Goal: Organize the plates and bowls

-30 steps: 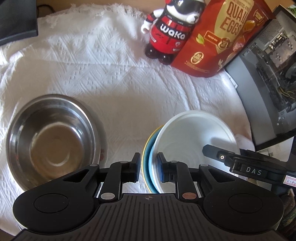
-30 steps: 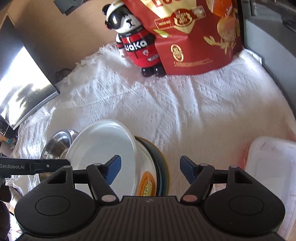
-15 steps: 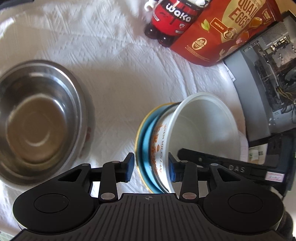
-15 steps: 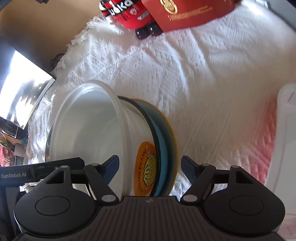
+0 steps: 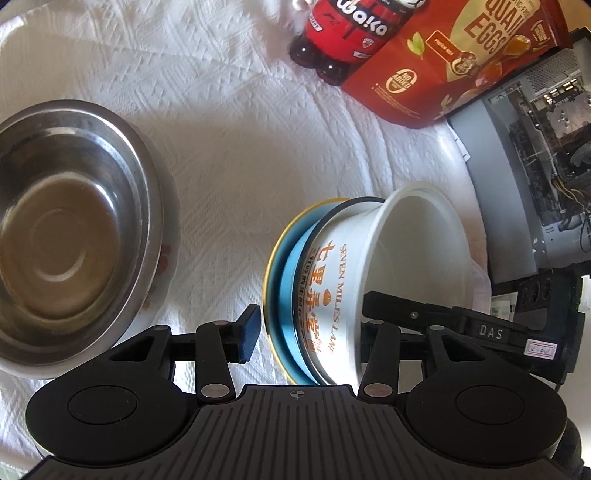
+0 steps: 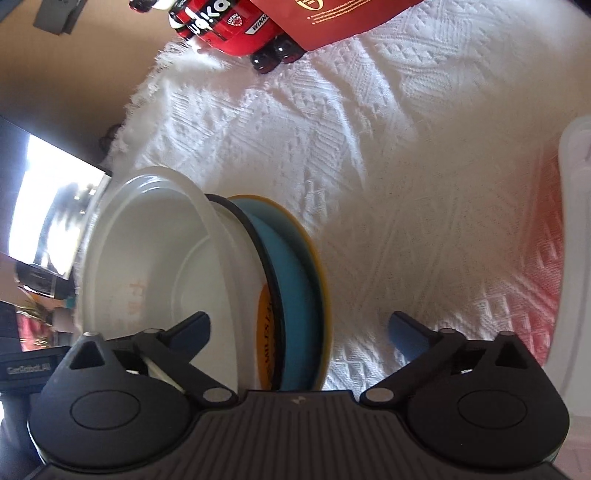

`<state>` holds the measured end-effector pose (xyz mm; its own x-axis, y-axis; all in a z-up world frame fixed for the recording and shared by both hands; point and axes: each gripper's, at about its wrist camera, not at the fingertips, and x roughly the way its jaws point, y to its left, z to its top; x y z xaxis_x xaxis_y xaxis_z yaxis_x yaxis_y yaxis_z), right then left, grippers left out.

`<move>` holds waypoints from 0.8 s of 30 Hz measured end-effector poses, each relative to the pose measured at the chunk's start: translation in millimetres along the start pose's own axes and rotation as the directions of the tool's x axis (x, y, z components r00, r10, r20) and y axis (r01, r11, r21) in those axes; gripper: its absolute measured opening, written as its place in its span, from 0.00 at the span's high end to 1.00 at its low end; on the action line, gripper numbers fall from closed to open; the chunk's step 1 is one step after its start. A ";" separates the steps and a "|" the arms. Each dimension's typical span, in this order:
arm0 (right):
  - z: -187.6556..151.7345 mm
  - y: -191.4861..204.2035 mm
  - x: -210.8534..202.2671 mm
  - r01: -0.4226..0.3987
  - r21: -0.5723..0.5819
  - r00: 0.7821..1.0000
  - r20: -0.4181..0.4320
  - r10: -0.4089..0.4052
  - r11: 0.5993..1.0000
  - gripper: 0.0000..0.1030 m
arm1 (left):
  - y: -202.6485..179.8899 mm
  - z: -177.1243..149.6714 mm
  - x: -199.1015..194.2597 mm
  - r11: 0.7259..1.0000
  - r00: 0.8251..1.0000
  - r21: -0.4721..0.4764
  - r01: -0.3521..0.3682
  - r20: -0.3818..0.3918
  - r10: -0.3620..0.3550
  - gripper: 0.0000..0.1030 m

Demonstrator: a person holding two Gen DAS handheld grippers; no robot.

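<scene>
Seen from the left wrist, a white plastic bowl (image 5: 402, 266) with orange lettering is nested in a blue plate (image 5: 286, 280) with a yellow rim, and the stack sits on a white tablecloth (image 5: 240, 147). The left gripper (image 5: 306, 328) straddles the near edge of the stack. Its jaws have just been opening and stand apart, the left finger (image 5: 248, 334) clear of the plate rim; the right finger is hidden behind the bowl wall, so contact there cannot be told. A steel bowl (image 5: 70, 236) lies well apart on the left. A red toy figure (image 5: 343, 33) and a red snack bag (image 5: 454, 55) stand at the far side, with a computer case (image 5: 524, 173) at the right. The right gripper (image 5: 461, 325) reaches in from the right.

Seen from the right wrist, the same white plastic bowl (image 6: 147, 266) and blue plate (image 6: 291, 273) are between the fingers of the right gripper (image 6: 299, 328). Its jaws have just been opening and are spread wide, the right finger (image 6: 406, 328) well clear of the plate. A clear plastic container (image 6: 576, 229) is at the right edge.
</scene>
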<state>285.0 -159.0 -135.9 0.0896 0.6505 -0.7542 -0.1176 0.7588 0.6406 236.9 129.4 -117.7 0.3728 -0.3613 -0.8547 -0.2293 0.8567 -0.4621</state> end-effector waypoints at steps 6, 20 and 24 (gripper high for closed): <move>2.9 -4.0 -1.8 -0.016 0.068 1.000 -0.005 0.016 0.998 0.00 | 0.0 -1.3 -0.5 1.000 1.000 0.002 -0.013 0.008 0.013 0.51; 15.1 25.8 -2.5 0.144 -0.205 0.989 0.005 -0.146 0.968 0.18 | -2.6 -0.2 21.0 1.000 0.999 -0.018 0.001 -0.035 -0.002 0.55; 5.6 48.2 -3.8 0.241 -0.365 0.970 0.075 -0.230 0.899 0.24 | -5.8 2.2 23.1 1.000 0.998 -0.014 -0.016 -0.055 0.015 0.53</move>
<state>284.5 -124.7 -101.3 0.1884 0.4591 -0.8682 -0.4449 0.8280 0.3413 248.9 116.9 -134.2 0.3192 -0.3681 -0.8733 -0.2477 0.8570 -0.4518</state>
